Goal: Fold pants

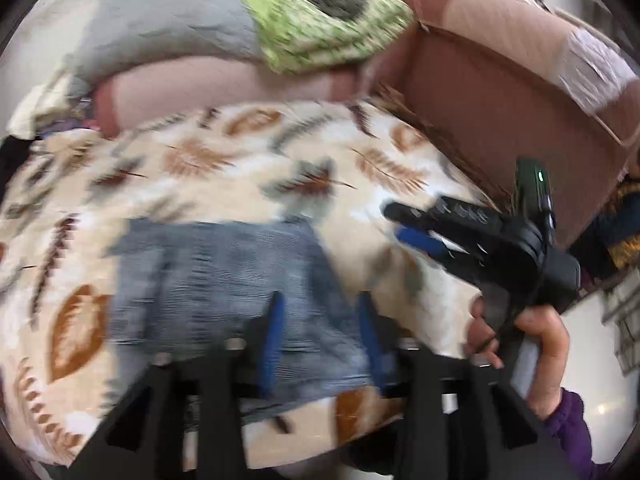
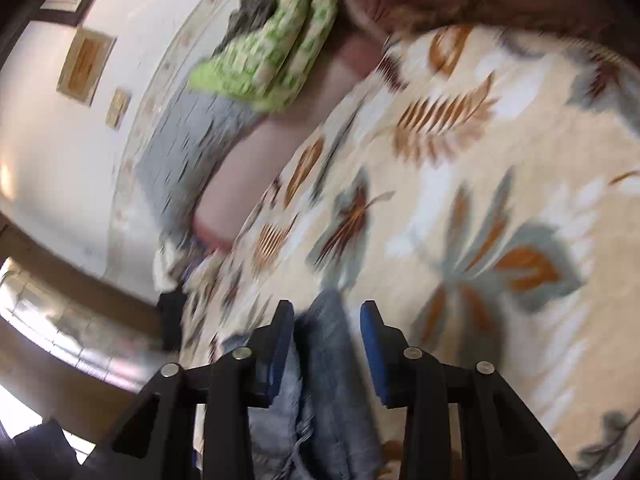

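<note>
The blue jeans [image 1: 224,280] lie folded on the leaf-patterned blanket [image 1: 224,152] of a bed, near the blanket's near edge in the left wrist view. The left gripper [image 1: 320,312] hangs over them with its fingers released, blue pads apart and pressing on nothing. The right gripper [image 2: 328,320], held in a hand [image 1: 532,344] with a purple sleeve [image 1: 572,420], also has its fingers apart, with a bunch of denim between the pads but not clamped.
</note>
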`<state>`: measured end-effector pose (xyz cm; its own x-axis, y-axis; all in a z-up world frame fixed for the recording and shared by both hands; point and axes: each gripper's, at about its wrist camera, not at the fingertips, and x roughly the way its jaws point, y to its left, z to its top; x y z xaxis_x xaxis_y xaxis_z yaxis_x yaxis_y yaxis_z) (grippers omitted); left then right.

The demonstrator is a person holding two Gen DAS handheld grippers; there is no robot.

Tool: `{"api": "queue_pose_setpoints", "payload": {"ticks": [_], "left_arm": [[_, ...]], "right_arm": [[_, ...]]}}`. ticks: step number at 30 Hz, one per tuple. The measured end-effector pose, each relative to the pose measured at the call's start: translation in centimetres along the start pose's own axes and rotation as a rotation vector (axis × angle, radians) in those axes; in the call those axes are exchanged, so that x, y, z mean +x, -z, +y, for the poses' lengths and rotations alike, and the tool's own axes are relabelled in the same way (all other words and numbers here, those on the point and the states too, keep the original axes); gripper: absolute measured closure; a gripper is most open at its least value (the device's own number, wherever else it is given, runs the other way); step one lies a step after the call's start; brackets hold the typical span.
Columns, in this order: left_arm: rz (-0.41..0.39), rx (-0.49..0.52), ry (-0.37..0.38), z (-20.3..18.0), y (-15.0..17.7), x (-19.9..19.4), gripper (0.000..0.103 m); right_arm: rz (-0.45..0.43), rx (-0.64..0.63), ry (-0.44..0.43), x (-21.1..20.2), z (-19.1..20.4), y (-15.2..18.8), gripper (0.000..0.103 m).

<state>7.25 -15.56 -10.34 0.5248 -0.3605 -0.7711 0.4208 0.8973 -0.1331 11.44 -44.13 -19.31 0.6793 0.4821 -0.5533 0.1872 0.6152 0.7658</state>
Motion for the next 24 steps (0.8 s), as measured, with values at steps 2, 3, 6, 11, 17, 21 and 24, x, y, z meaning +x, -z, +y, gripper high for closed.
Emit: {"api": "queue_pose_setpoints", "payload": {"ticks": [2, 3, 6, 11, 17, 21, 24], "left_arm": [[-0.016, -0.016, -0.097, 2.6, 0.6, -1.1, 0.054], [-0.014, -0.023, -0.130, 3.8, 1.0, -1.2, 0.054], [0.027, -0.071, -0.214, 7.2, 2.4, -1.2, 0.054], [0.082, -0.157, -0.292, 11.8, 4.5, 0.1, 0.054], [0.116, -0.125, -0.301, 12.1, 4.8, 2.9, 0.054], [0.174, -0.086, -0.274, 11.6, 5.6, 5.3, 0.054], [0.159, -0.050, -0.282, 11.0, 5.9, 5.4, 0.055]], "right_arm": [[0.085, -0.033, -0.030, 1.4, 0.7, 0.7, 0.045], [0.114, -0.046, -0.034, 2.0, 0.9, 1.1, 0.045], [0.189, -0.069, -0.041, 3.4, 1.3, 2.2, 0.045], [0.187, -0.064, -0.104, 4.1, 1.5, 2.8, 0.045], [0.250, -0.049, -0.088, 7.1, 2.2, 3.8, 0.045], [0.375, -0.100, -0.023, 10.0, 2.8, 5.7, 0.048], [0.349, -0.161, -0.052, 9.2, 3.7, 5.7, 0.089]]}}
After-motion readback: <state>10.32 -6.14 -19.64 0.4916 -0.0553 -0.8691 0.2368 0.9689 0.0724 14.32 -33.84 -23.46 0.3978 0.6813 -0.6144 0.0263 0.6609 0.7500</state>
